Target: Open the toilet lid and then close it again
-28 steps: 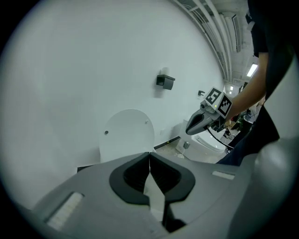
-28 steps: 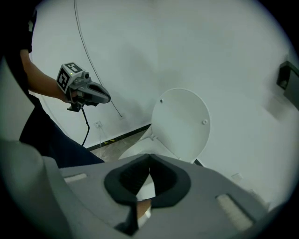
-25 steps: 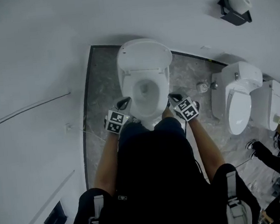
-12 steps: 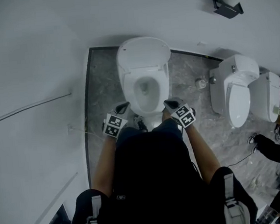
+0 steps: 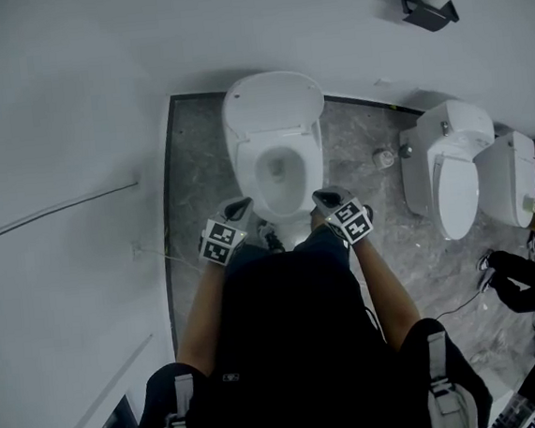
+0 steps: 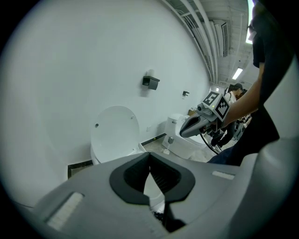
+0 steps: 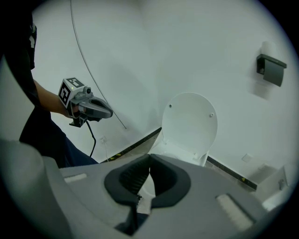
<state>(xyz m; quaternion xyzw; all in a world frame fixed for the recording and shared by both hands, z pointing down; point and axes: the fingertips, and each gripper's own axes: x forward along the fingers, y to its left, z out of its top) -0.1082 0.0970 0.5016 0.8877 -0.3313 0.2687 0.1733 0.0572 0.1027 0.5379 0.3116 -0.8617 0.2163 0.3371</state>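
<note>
The white toilet [image 5: 279, 174] stands against the wall with its lid [image 5: 272, 104] raised upright and the bowl uncovered. My left gripper [image 5: 237, 208] hovers by the bowl's front left rim, shut with nothing in it. At the front right rim my right gripper [image 5: 325, 198] is also shut and empty. Neither touches the toilet. In the left gripper view the upright lid [image 6: 115, 133] shows beyond my shut left gripper [image 6: 149, 175], with the right gripper [image 6: 196, 125] to the right. The right gripper view shows the lid [image 7: 190, 126] ahead of the right gripper [image 7: 148, 176], and the left gripper [image 7: 93, 108] off to the left.
A second toilet [image 5: 457, 181] and a third [image 5: 514, 185] stand to the right. A paper holder [image 5: 426, 0] hangs on the back wall. White walls close in at left and behind. A small fitting [image 5: 386, 156] sits on the grey floor; a person's legs [image 5: 515, 288] show at far right.
Both grippers have drawn back from beside the bowl towards its front rim and my body. The lid has stayed upright, and both grippers have stayed shut.
</note>
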